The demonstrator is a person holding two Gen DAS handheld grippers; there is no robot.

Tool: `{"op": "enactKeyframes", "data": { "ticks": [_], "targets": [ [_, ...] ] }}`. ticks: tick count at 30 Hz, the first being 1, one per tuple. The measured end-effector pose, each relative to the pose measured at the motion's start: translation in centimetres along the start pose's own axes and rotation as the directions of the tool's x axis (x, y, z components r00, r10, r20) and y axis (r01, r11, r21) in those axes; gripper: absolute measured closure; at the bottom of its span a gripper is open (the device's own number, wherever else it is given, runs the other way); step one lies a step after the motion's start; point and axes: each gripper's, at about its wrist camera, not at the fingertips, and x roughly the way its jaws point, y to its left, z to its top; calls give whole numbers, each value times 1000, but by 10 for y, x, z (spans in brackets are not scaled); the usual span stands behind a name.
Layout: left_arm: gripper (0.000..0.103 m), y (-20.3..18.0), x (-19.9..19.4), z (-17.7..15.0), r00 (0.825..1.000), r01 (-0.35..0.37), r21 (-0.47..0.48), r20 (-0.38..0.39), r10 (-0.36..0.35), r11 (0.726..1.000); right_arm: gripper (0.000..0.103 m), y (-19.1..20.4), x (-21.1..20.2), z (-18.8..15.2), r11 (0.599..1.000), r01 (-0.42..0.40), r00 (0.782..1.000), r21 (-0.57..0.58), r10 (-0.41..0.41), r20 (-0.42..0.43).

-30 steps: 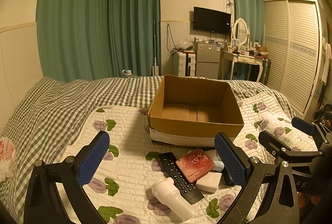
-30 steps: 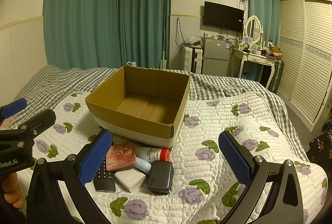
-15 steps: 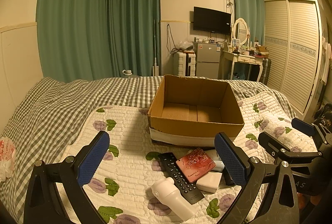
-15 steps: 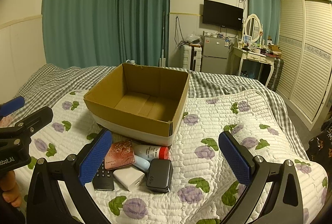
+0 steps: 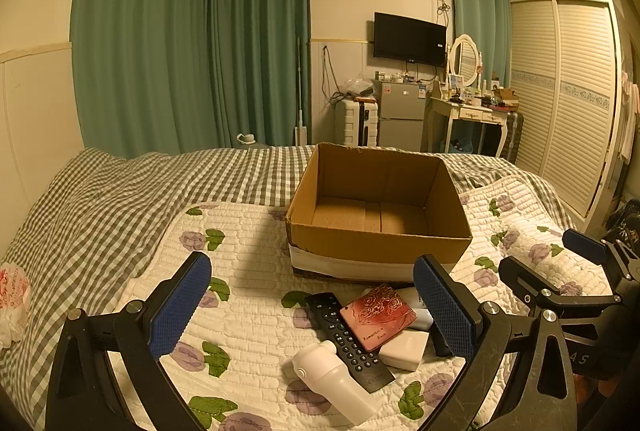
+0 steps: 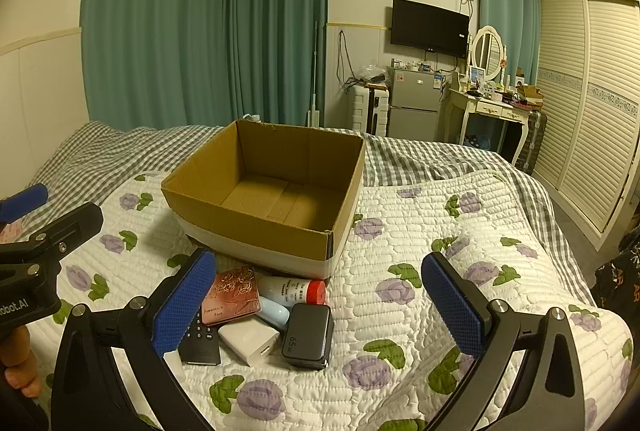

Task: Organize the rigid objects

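Square cardboard box (image 5: 378, 231) (open-topped) on quilted bedspread (image 5: 248, 251)

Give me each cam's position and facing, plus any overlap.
Left wrist: on the left hand-held gripper, open, facing the cardboard box and the item pile; the right hand-held gripper shows at right.
Right wrist: on the right hand-held gripper, open, aimed right of the pile; the left hand-held gripper shows at left.
Shared: box, pink case, remote, quilt.
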Motion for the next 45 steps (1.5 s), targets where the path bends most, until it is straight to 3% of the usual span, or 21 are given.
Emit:
{"op": "enactKeyframes", "data": {
  "ticks": [31,35,38,42,45],
  "targets": [
    [0,2,6,-5,1000,8,-12,10,-8,1000,0,-3,4,-7,1000,-9,1000,-6,9,-12],
    [1,4,29,-16,997,-22,-35,-78,19,999,0,-8,19,-7,999,0,999,-32,-1,-40],
    [3,1,51,-33,984,-49,-36,-170,42,998,0,-13,39,-11,998,20,996,-61,-25,-88],
    [3,-7,79,-61,950,-83,-13,-303,76,996,0,-21,59,-24,998,11,987,-56,-20,-158],
    [4,-14,92,-76,927,-103,32,-358,108,994,0,-24,70,-32,998,-3,980,-56,-8,-201]
  ]
}}
